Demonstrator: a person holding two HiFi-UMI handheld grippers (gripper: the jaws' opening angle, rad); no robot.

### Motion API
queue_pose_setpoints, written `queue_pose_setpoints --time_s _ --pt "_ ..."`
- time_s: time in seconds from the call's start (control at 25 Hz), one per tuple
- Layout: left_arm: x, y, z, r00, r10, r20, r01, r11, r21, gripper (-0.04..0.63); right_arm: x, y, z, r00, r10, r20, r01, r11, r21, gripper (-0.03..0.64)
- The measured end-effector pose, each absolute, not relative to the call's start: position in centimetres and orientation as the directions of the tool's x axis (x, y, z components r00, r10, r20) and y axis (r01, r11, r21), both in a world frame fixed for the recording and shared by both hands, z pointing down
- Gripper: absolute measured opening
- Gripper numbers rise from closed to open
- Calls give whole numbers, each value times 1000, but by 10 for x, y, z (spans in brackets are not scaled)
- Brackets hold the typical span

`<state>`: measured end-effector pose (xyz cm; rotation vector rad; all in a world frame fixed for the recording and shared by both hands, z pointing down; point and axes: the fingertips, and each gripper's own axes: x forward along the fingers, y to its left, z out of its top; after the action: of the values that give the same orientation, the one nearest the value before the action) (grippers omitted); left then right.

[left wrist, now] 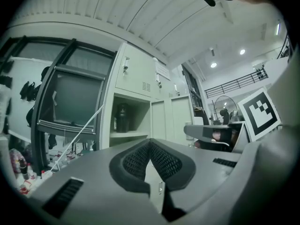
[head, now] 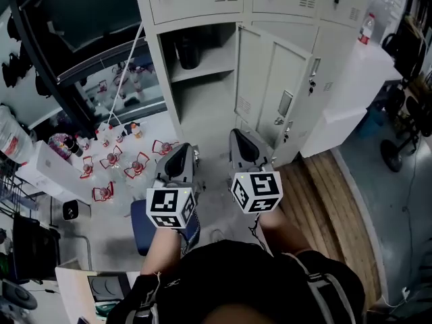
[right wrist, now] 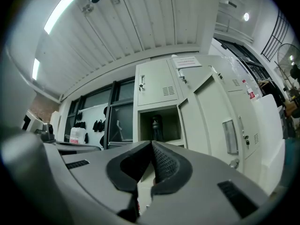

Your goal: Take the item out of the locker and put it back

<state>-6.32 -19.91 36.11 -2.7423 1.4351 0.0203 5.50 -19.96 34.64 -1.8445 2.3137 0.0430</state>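
A dark bottle stands upright on the shelf of the open locker compartment; its door hangs open to the right. Both grippers are held low in front of the locker, well short of it. My left gripper is shut with nothing in it, and so is my right gripper. In the left gripper view the bottle shows beyond the shut left gripper, up and to the left. The right gripper view has the bottle just above the closed right gripper.
Several small red-topped items lie scattered on the floor at the left, beside a white box. A blue stool sits under my left arm. On the white counter at the right stands a water bottle.
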Motion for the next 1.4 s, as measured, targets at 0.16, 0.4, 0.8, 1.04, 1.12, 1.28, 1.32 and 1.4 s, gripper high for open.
queue_pose_setpoints --time_s 0.16,0.4,0.8,1.04,1.12,1.28,1.32,1.4 --pt "-59 -260 358 575 -818 -31 -818 -574 -28 12 54 -262 342 -221 -963 -154 -968 235 -83 15" --pt "-58 -320 350 557 -830 -13 -831 -557 -18 12 53 -325 334 -250 -957 -150 -959 266 -94 15" --pt "-69 -365 350 444 -896 -14 -896 -444 2 12 52 -390 323 -338 -929 -151 -933 352 -80 15" --pt "-69 -377 349 418 -908 -16 -908 -418 -7 12 51 -423 297 -355 -908 -223 -922 379 -74 277" --pt "-70 -378 349 407 -913 -17 -913 -407 -9 12 51 -438 287 -358 -908 -216 -923 379 -64 352" --pt "-77 -379 345 379 -925 -26 -925 -379 -13 12 43 -468 275 -368 -911 -185 -924 381 -42 420" --pt "-79 -379 345 373 -927 -28 -928 -373 -15 12 40 -476 273 -371 -912 -176 -923 383 -40 424" --pt "-82 -378 344 361 -932 -28 -932 -361 -16 12 34 -493 269 -376 -913 -161 -921 386 -40 437"
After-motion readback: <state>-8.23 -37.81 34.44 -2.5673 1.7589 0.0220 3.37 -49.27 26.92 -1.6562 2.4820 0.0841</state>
